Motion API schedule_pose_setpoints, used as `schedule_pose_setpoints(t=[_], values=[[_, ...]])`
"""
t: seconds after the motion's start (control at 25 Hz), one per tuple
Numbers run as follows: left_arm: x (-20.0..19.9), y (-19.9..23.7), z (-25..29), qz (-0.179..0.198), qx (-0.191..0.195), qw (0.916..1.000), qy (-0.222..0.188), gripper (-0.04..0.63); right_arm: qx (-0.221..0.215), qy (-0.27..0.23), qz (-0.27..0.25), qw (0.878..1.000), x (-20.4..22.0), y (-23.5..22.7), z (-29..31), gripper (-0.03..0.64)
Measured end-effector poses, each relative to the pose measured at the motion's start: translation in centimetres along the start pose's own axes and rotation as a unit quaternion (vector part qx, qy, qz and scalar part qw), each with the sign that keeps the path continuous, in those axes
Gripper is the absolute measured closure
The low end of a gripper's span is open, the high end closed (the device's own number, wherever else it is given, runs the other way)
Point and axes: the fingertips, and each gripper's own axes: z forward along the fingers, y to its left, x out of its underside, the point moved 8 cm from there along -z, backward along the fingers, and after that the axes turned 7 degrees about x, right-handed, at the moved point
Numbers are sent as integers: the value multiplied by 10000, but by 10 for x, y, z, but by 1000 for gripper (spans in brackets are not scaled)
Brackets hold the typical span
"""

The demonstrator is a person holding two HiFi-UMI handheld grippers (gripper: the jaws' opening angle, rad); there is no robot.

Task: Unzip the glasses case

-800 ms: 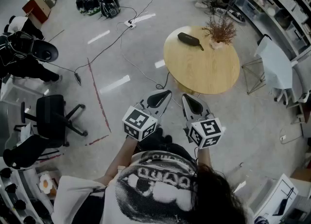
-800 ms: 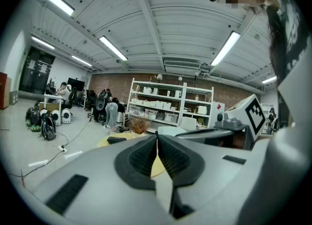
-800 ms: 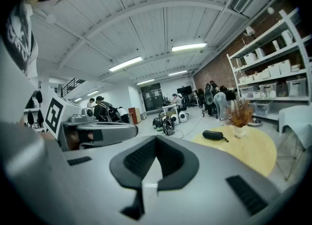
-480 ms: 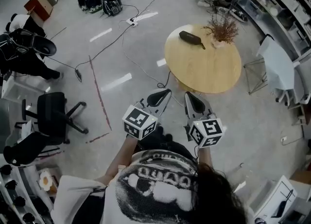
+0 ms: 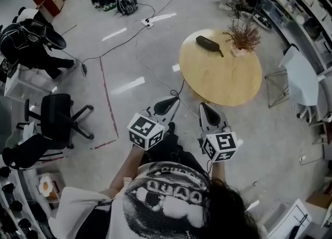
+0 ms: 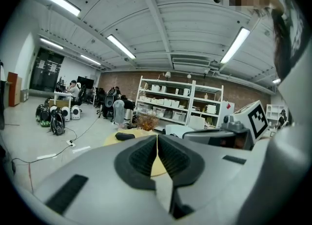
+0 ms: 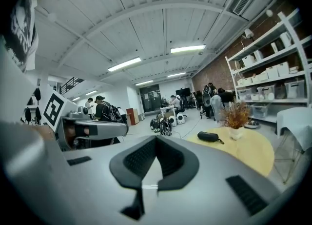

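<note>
- Fingers of the left gripper [image 5: 175, 99] are pressed together with nothing between them.
- Fingers of the right gripper [image 5: 203, 107] are closed too, empty, near the left.
- The glasses case [image 5: 207, 42] lies well ahead on the round surface [image 5: 223, 82], near a dried plant [image 5: 243, 34].

Around you a pale polished floor [image 5: 129, 56] with a red tape line [image 5: 106, 95] and trailing cables [image 5: 118, 48], ahead of you a round wooden table [image 5: 223, 82], a black office chair [image 5: 54, 116] to your left, white shelving [image 6: 170, 104] against a brick wall [image 6: 122, 78], strip lights [image 6: 121, 46] on a ribbed white ceiling [image 6: 185, 19]
</note>
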Motion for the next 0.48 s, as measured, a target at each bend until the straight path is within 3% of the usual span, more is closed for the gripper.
schedule_pose_setpoints(t=[0.28,0.48], values=[[-9,43,16,100,-80,9999,74,581,154,29,84,9998,-5,-15,34,618],[-12,91,43,-4,104,9999,91,581,292,83,124,9995,-12,-27,83,618]])
